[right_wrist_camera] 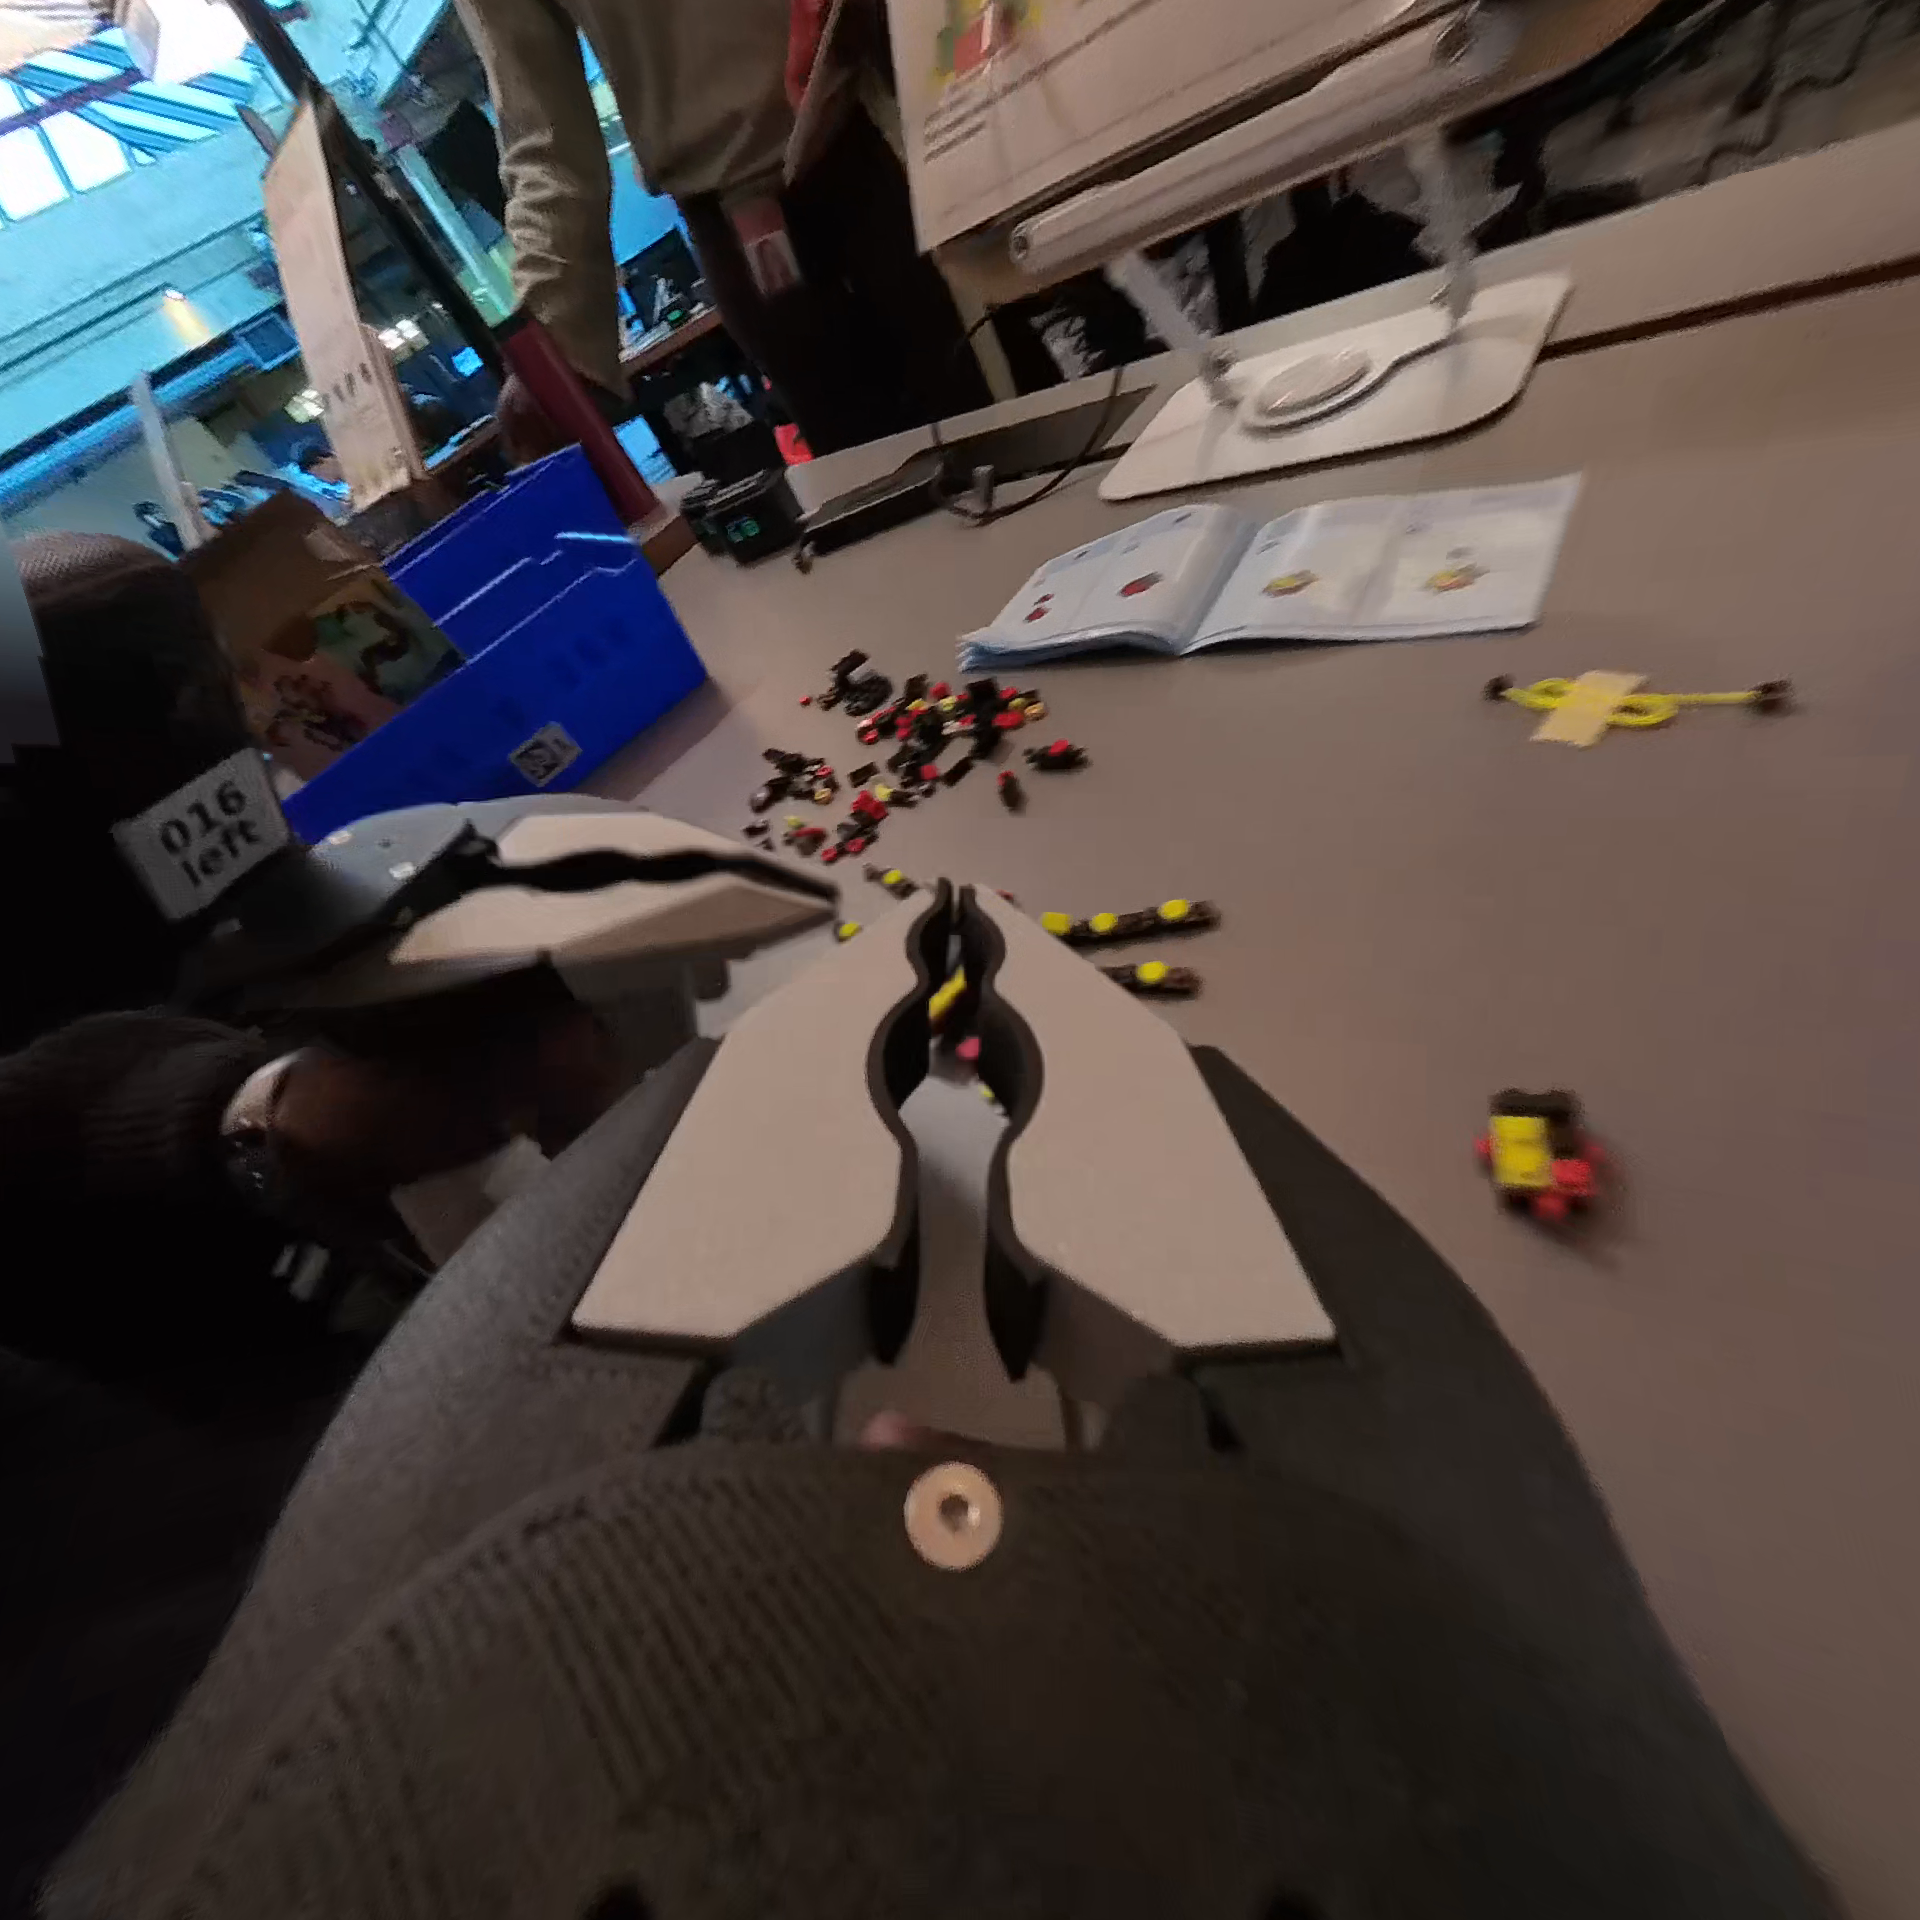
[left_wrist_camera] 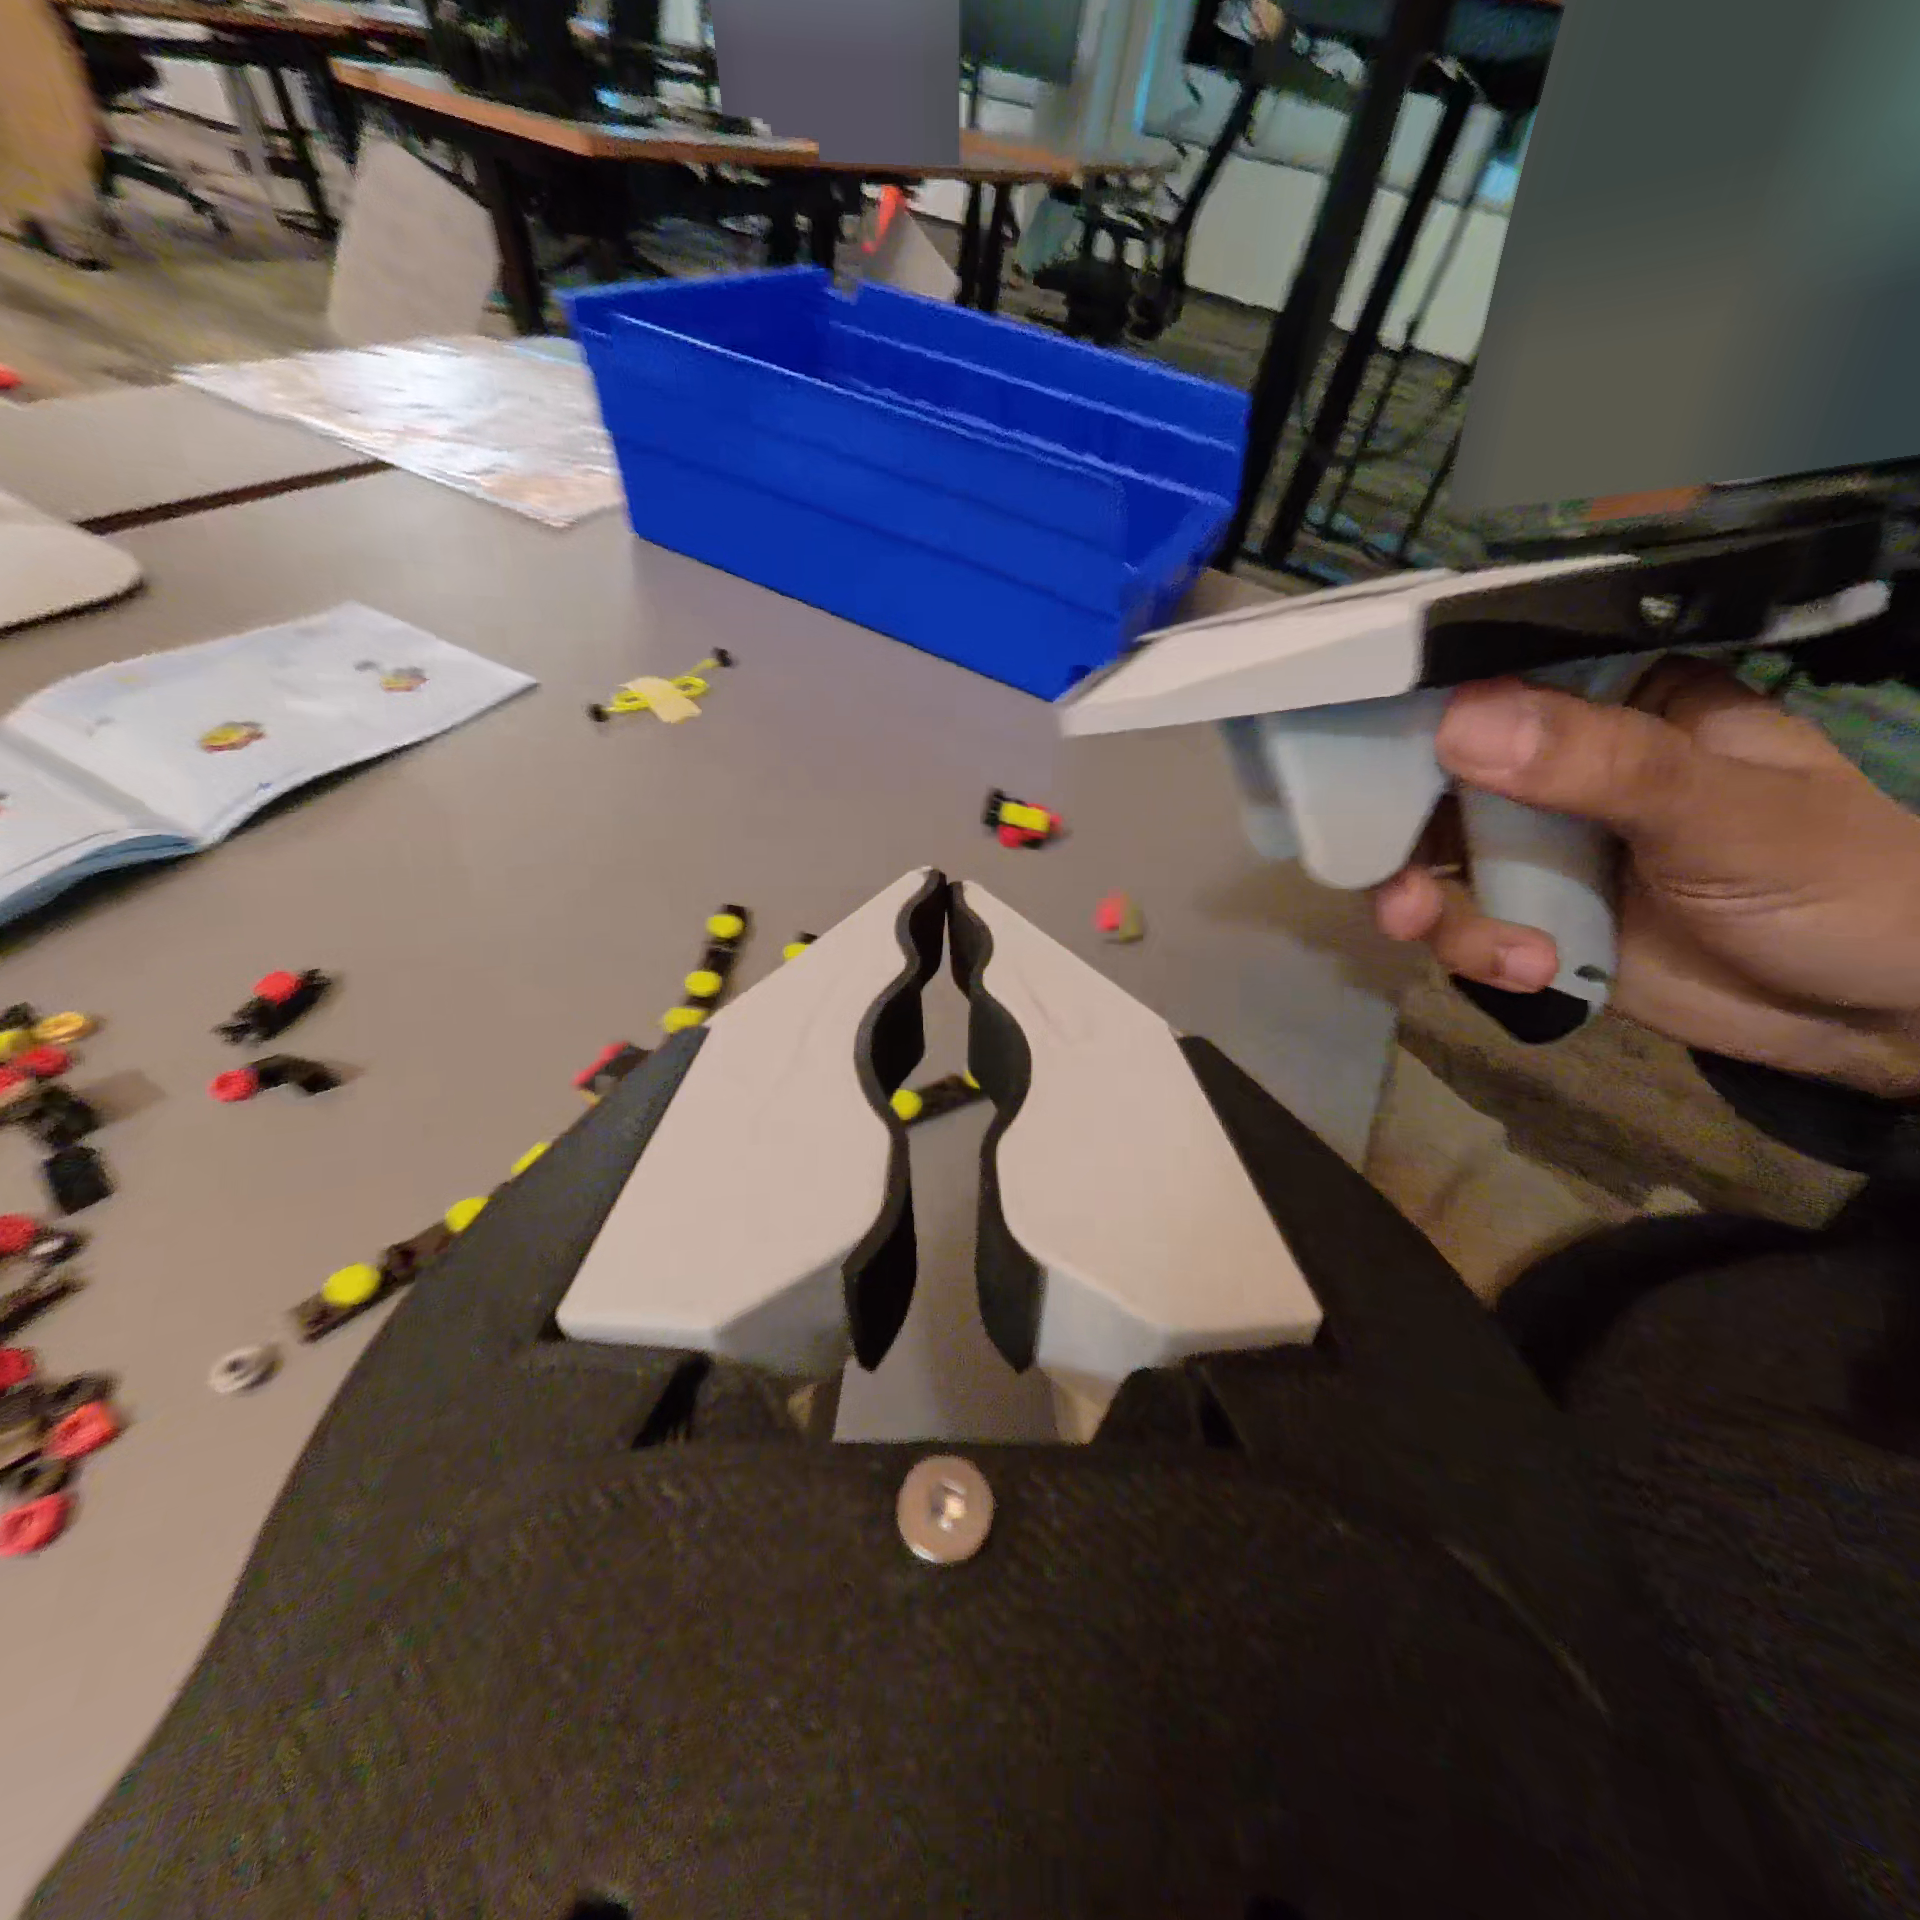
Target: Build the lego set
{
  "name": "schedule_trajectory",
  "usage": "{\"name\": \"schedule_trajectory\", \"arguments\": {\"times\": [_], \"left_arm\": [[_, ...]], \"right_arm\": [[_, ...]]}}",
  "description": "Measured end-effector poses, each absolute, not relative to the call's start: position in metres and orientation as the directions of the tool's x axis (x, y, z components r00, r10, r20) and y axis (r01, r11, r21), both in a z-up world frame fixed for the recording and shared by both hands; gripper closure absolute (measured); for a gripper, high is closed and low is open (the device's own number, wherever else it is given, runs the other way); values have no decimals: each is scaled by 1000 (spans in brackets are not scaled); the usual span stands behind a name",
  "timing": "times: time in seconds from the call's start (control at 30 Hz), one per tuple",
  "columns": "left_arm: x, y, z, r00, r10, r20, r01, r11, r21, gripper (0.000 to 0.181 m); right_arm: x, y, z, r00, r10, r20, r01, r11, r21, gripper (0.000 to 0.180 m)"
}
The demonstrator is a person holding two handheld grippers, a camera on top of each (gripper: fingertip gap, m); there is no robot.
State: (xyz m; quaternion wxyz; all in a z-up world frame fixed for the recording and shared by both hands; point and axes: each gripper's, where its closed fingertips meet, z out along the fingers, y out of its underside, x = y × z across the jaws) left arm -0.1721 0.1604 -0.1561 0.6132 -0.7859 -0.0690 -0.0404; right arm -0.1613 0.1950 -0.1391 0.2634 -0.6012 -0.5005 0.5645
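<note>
My left gripper point(left_wrist_camera: 940, 883) is shut and empty, held above the grey table point(left_wrist_camera: 831, 790) over black beams with yellow pins point(left_wrist_camera: 717, 966). My right gripper point(right_wrist_camera: 956, 896) is shut and empty too; it shows at the right of the left wrist view point(left_wrist_camera: 1075, 717), held in a hand. A small yellow, red and black lego assembly point(left_wrist_camera: 1023, 821) point(right_wrist_camera: 1538, 1164) lies on the table between the two grippers. A pile of loose red, black and yellow pieces point(right_wrist_camera: 925, 738) point(left_wrist_camera: 42, 1247) lies to the left. The left gripper's fingertips point(right_wrist_camera: 790, 883) sit close beside the right gripper's tips.
An open instruction booklet point(left_wrist_camera: 239, 717) point(right_wrist_camera: 1299, 582) lies behind the pieces. A blue bin point(left_wrist_camera: 914, 468) point(right_wrist_camera: 540, 644) stands at the table's edge. A yellow part under tape point(left_wrist_camera: 665, 696) point(right_wrist_camera: 1621, 701) lies near the booklet. A white monitor stand point(right_wrist_camera: 1351, 395) is at the back. My right fingertips sit around 5 cm from my left ones. The yellow part under tape point(right_wrist_camera: 1621, 701) is about equally far from each gripper, around 25 cm. It turns up in the left wrist view point(left_wrist_camera: 668, 687) as well.
</note>
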Motion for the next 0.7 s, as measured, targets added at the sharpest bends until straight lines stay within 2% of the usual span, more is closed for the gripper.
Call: {"name": "schedule_trajectory", "arguments": {"times": [0.1,0.2,0.27,0.33,0.43,0.5,0.57,0.63,0.7], "left_arm": [[-205,149,-151,971,143,193,219,-201,-955,181],[-221,143,-158,955,186,232,269,-207,-941,181],[-221,144,-160,947,184,264,300,-212,-930,181],[-217,145,-162,950,172,259,294,-223,-929,181],[-213,147,-163,963,159,219,252,-239,-938,181],[-210,149,-165,963,150,226,257,-247,-934,181],[-208,151,-167,961,144,237,267,-253,-930,181],[-208,152,-167,962,142,231,261,-254,-931,181],[-207,153,-167,964,139,228,257,-258,-931,181]], "right_arm": [[-153,224,-136,-112,930,-349,310,-301,-902,176],[-142,245,-152,-105,957,-270,417,-205,-886,168],[-125,266,-160,-92,988,-124,494,-63,-867,167],[-103,298,-149,-34,997,68,492,76,-867,169],[-68,342,-135,94,979,183,494,113,-862,170],[-50,363,-130,175,971,165,477,63,-876,171],[-44,366,-131,161,984,75,464,-9,-886,180],[-43,349,-149,64,996,-67,528,-91,-845,173],[-39,329,-182,-4,981,-192,656,-142,-741,161]]}}
